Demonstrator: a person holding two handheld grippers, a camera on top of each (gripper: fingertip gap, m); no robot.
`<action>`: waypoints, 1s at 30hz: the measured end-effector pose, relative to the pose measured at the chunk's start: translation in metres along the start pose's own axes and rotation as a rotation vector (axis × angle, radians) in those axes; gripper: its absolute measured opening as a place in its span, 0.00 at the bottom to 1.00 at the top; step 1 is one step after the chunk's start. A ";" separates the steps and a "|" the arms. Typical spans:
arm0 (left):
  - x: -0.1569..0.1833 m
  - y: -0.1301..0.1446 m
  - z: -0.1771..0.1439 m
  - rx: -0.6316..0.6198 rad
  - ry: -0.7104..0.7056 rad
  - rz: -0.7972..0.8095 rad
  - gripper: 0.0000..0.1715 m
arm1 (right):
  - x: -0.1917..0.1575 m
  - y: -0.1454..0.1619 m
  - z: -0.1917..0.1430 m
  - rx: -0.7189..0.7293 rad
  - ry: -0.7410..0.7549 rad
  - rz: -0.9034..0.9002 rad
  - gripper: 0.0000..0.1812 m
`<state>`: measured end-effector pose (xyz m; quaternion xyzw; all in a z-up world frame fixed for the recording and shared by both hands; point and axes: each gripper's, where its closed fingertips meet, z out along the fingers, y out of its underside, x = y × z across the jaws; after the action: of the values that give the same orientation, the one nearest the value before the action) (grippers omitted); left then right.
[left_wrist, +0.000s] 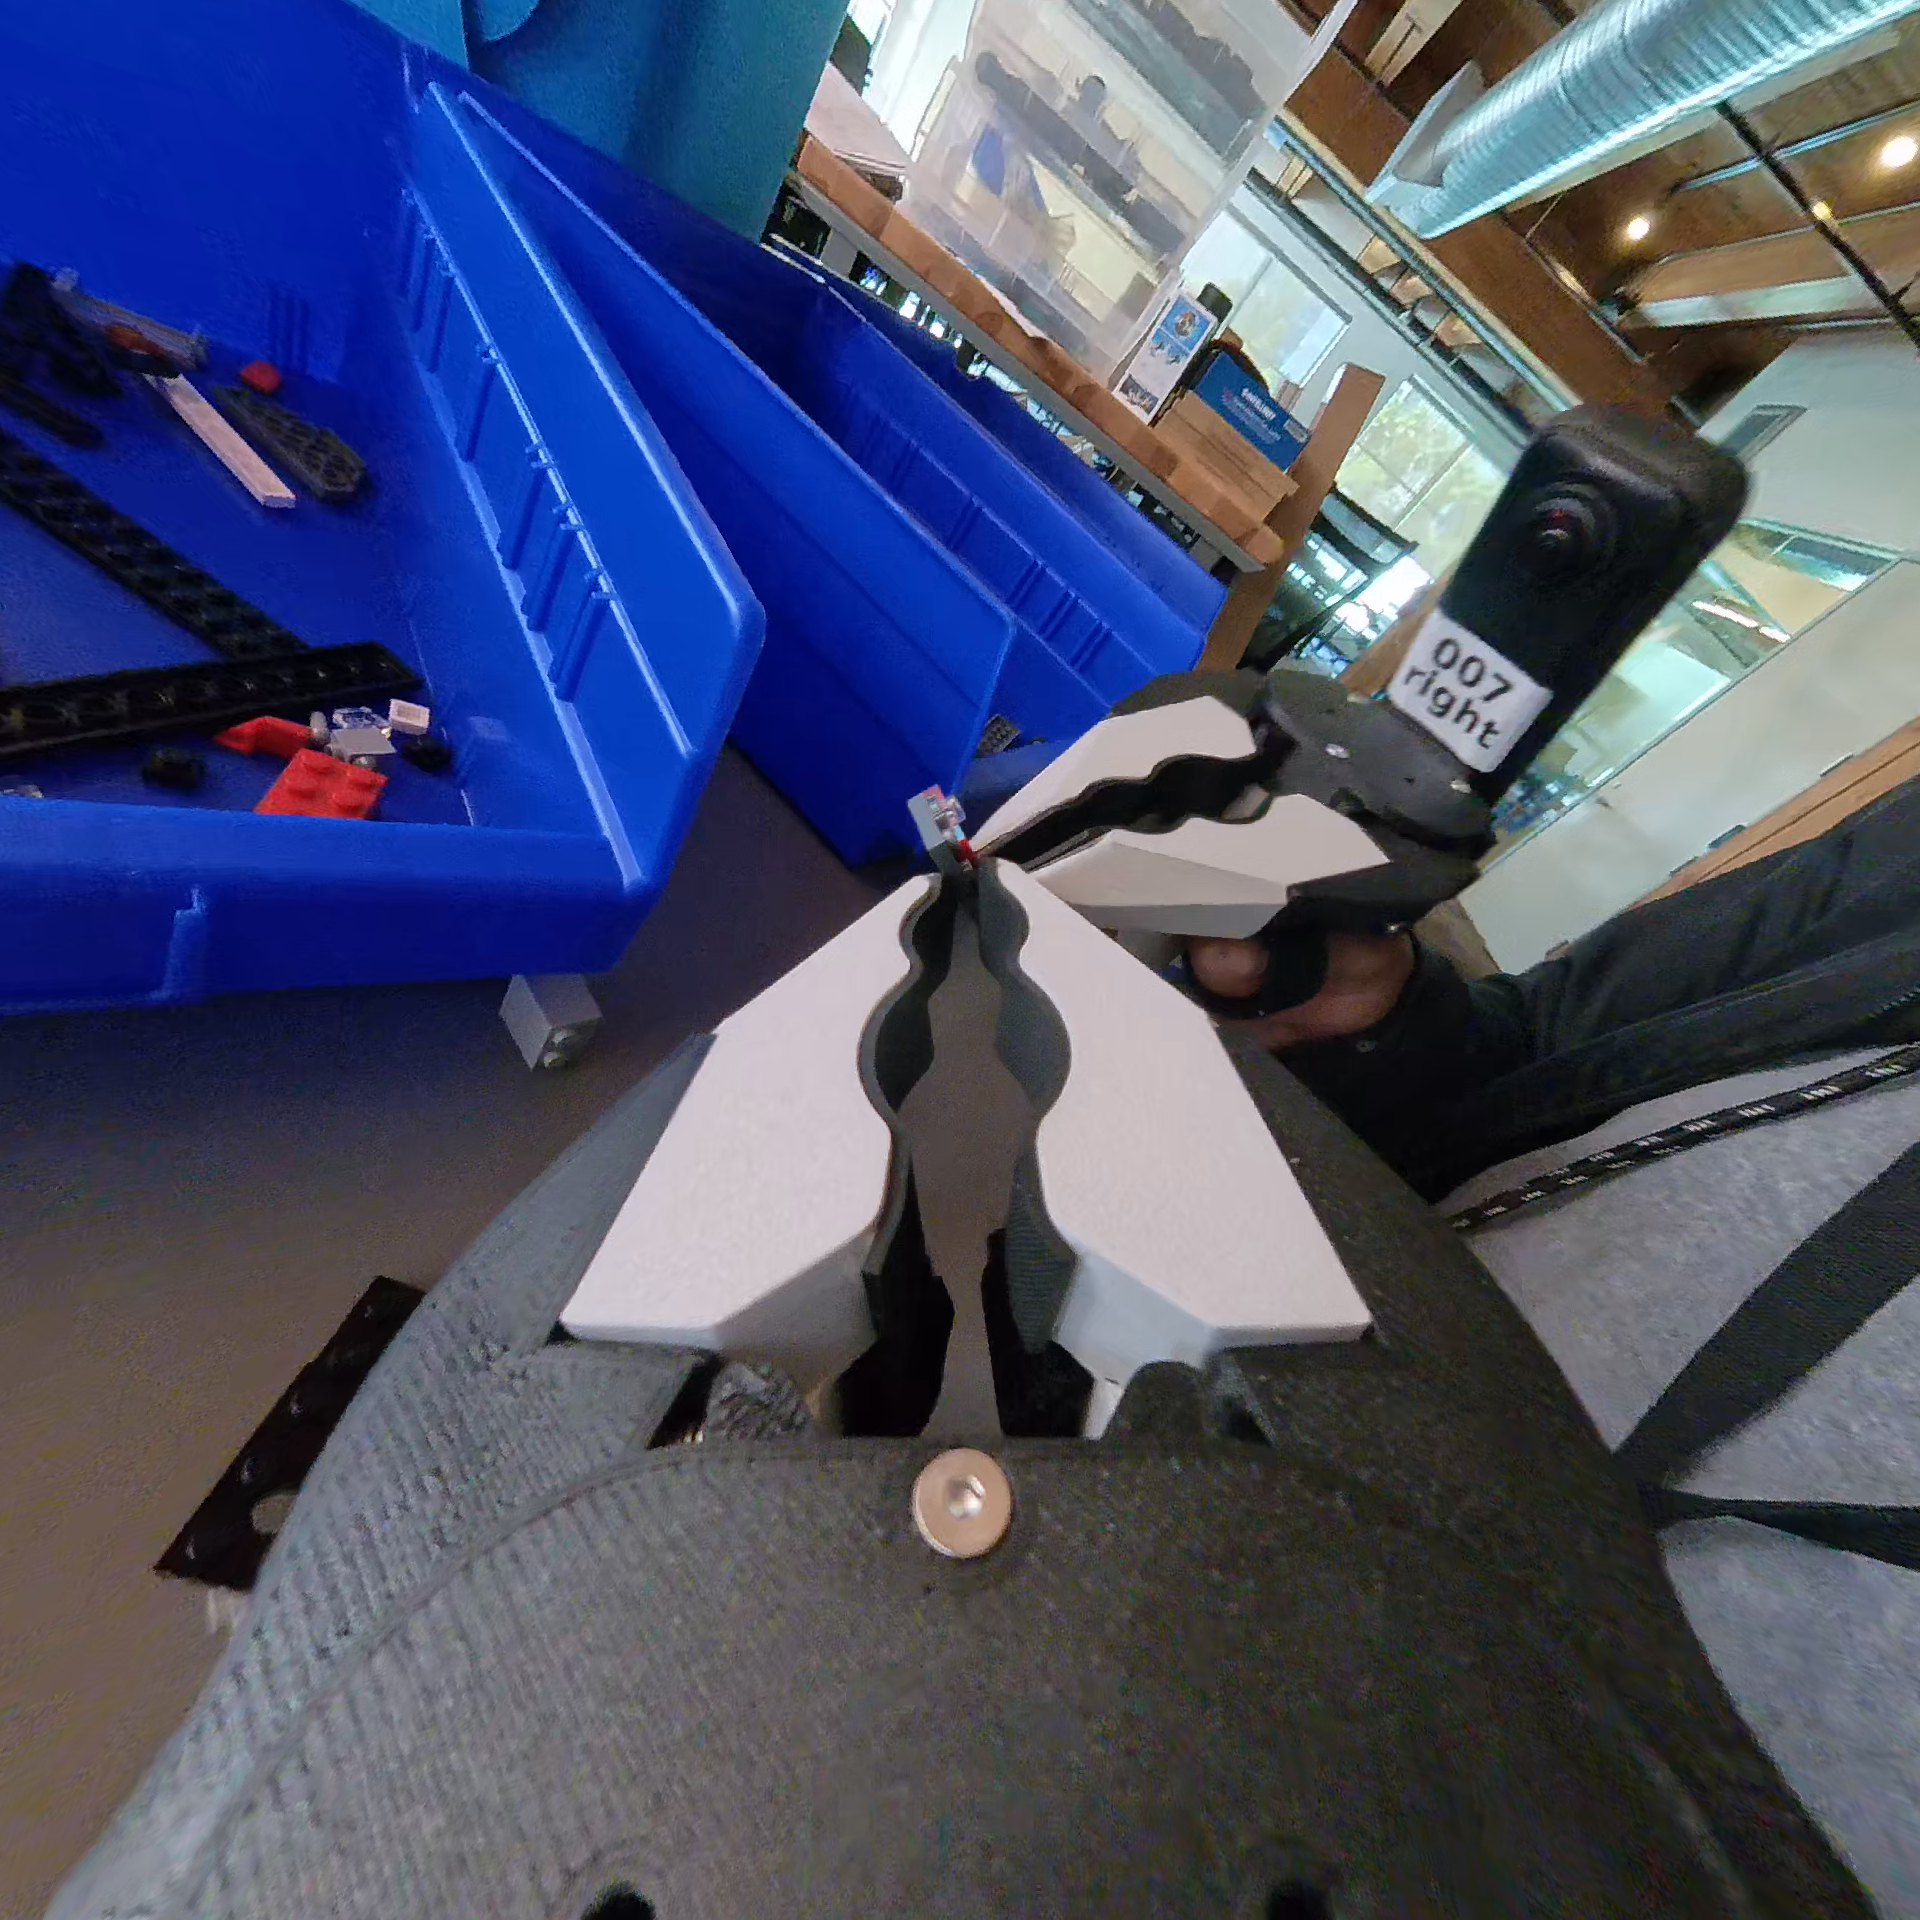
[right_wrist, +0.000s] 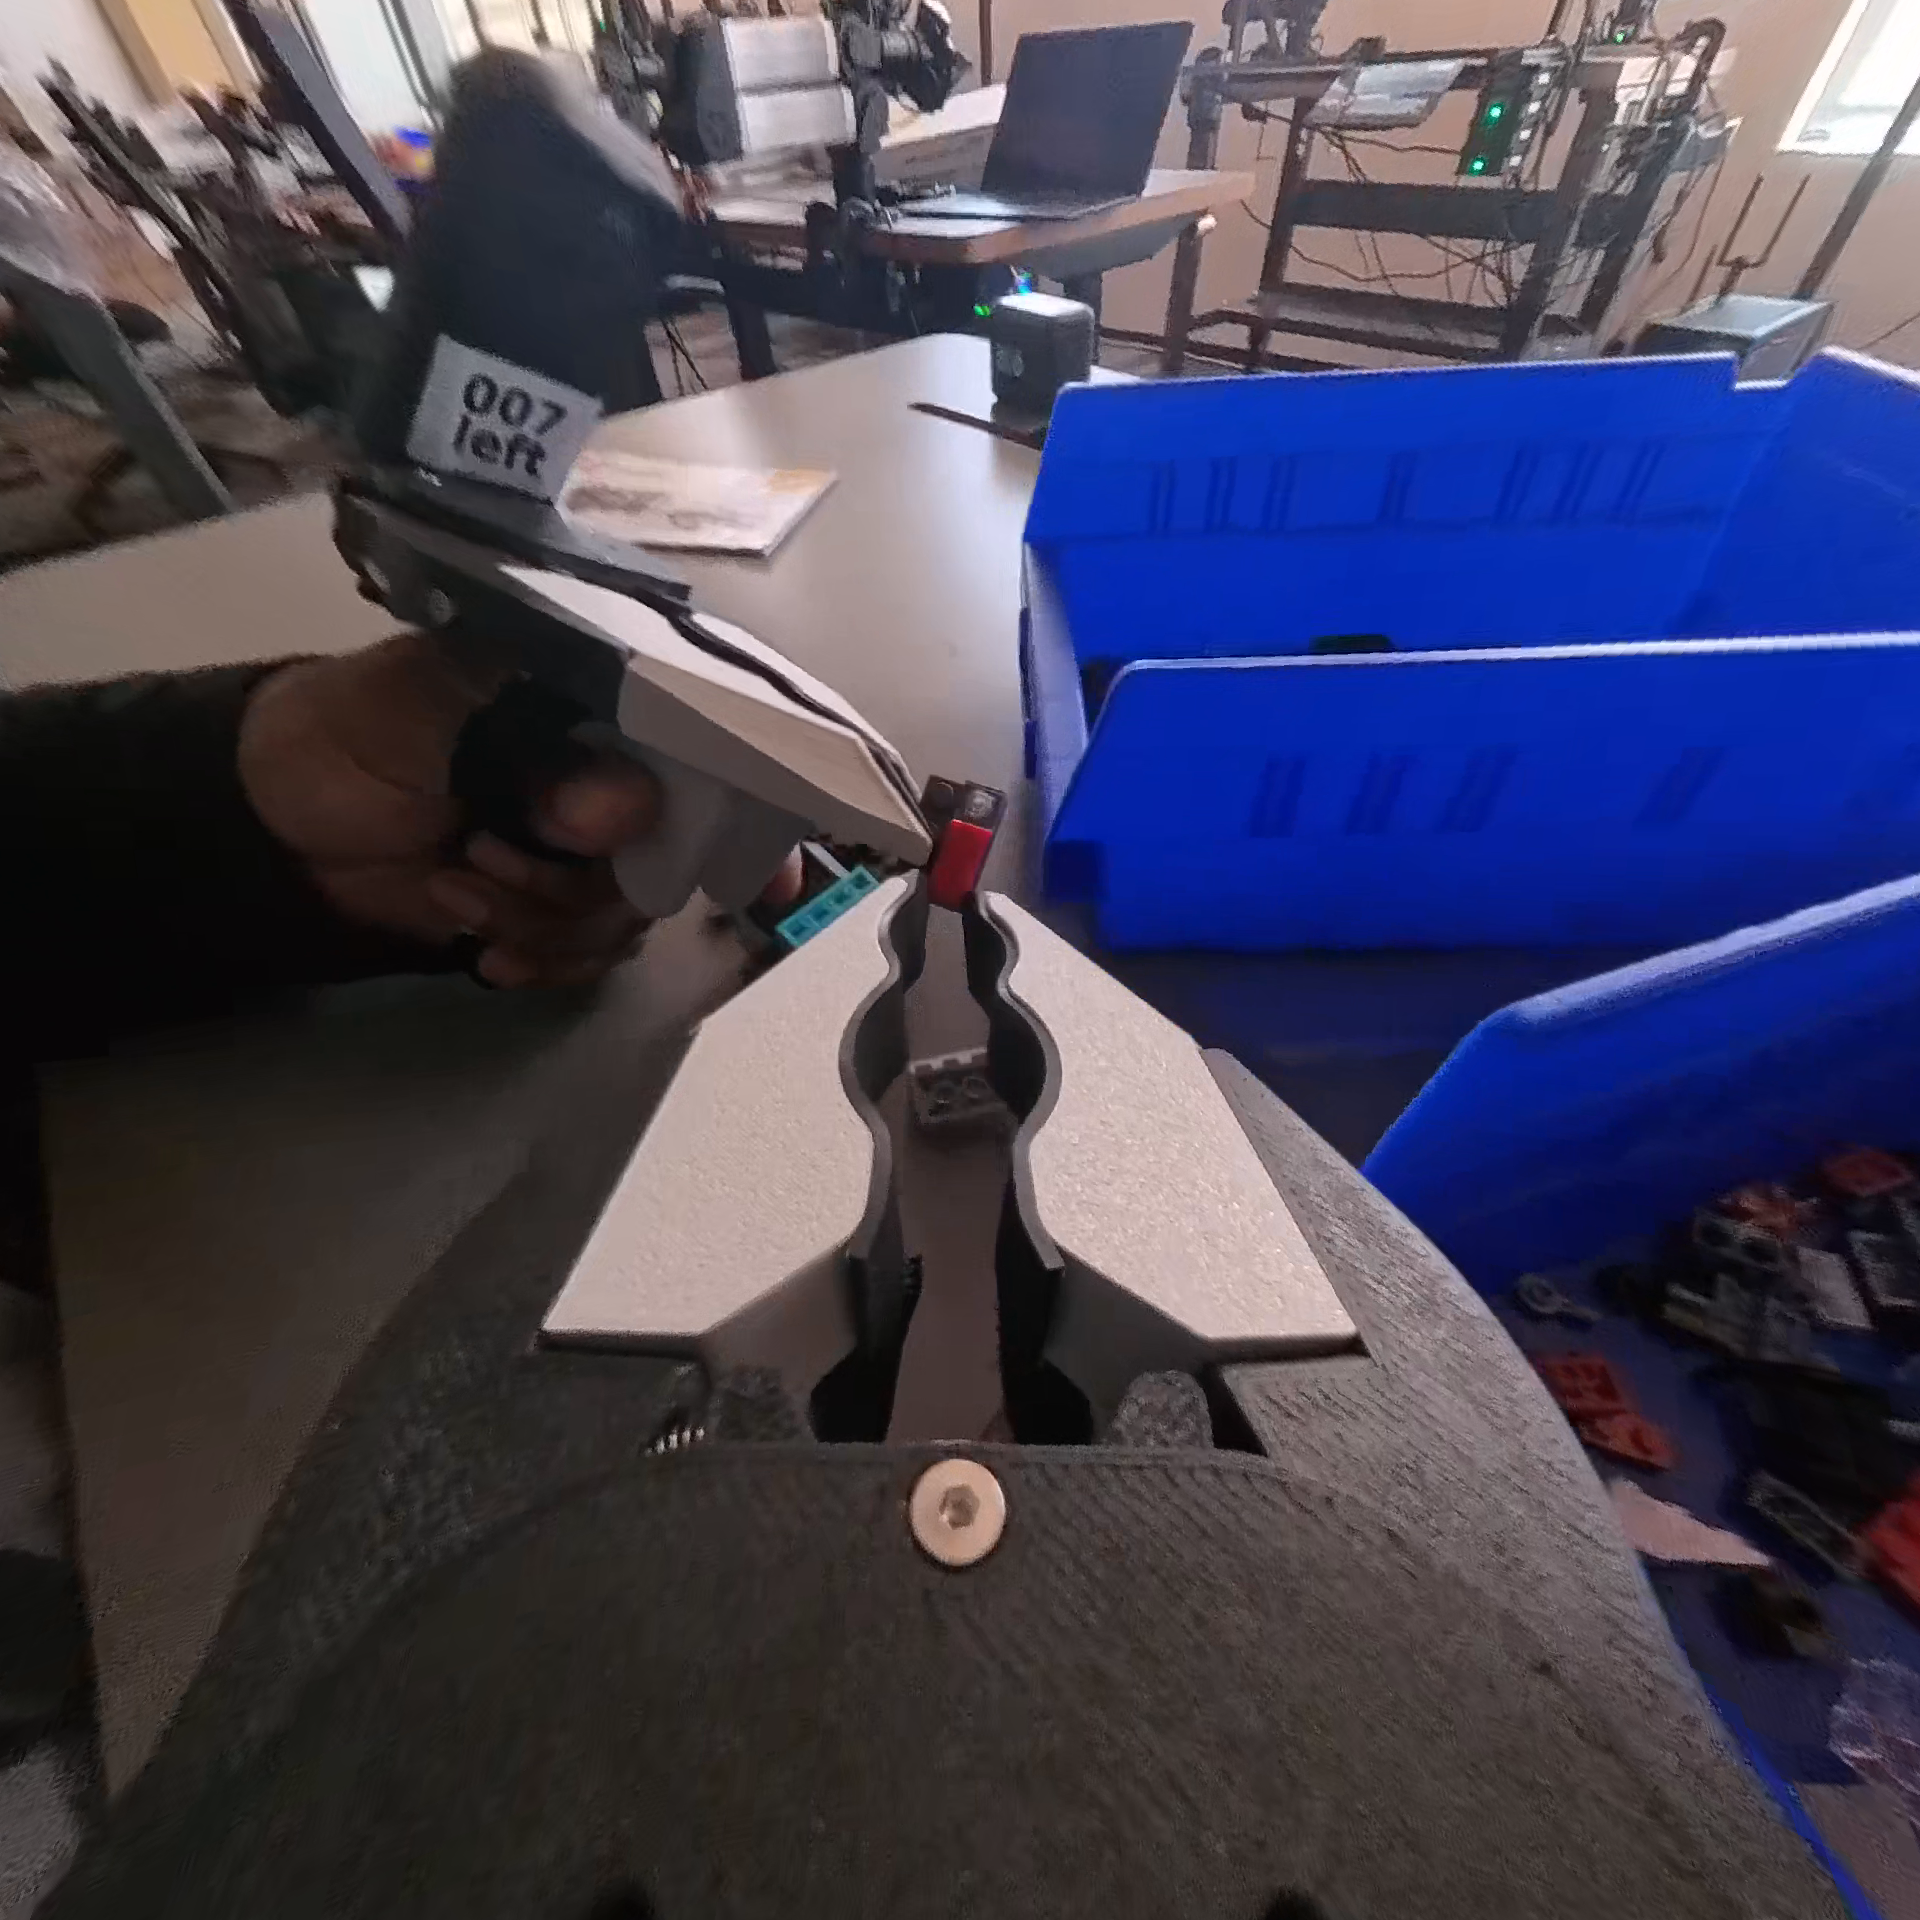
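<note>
My left gripper (left_wrist: 956, 883) is shut on a small grey brick piece (left_wrist: 938, 821) that sticks up from its tips. My right gripper (right_wrist: 943, 906) is shut on a small red brick (right_wrist: 958, 857). The two grippers meet tip to tip above the table. The red brick touches the dark piece (right_wrist: 966, 802) held in the left gripper (right_wrist: 920, 836). In the left wrist view the right gripper (left_wrist: 987, 847) comes in from the right, and only a sliver of red (left_wrist: 968, 852) shows. A hand holds each gripper's handle.
A dark grey brick (right_wrist: 961, 1091) and a teal brick (right_wrist: 826, 914) lie on the grey table (right_wrist: 914, 582) below the grippers. Blue bins (left_wrist: 623, 582) (right_wrist: 1455, 790) stand alongside, and two hold loose red and black bricks (left_wrist: 322, 779) (right_wrist: 1766, 1320). A black plate (left_wrist: 291, 1434) and a booklet (right_wrist: 696, 499) lie on the table. The tips of both grippers are at nearly the same place. The black plate (left_wrist: 291, 1434) is about 12 centimeters from both grippers' fingertips.
</note>
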<state>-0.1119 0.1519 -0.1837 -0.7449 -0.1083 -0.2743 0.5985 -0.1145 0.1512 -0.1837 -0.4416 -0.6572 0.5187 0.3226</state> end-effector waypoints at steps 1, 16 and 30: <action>-0.001 0.001 0.000 -0.008 -0.009 0.008 0.03 | 0.000 0.001 0.000 -0.016 0.017 -0.034 0.04; 0.001 0.003 0.001 -0.048 -0.077 0.139 0.03 | -0.001 0.003 -0.002 -0.043 -0.108 0.131 0.03; -0.008 -0.001 -0.001 0.013 0.007 -0.113 0.03 | 0.008 -0.003 -0.004 0.033 -0.078 0.180 0.00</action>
<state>-0.1198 0.1523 -0.1869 -0.7328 -0.1497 -0.3095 0.5872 -0.1147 0.1605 -0.1803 -0.4729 -0.6184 0.5730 0.2562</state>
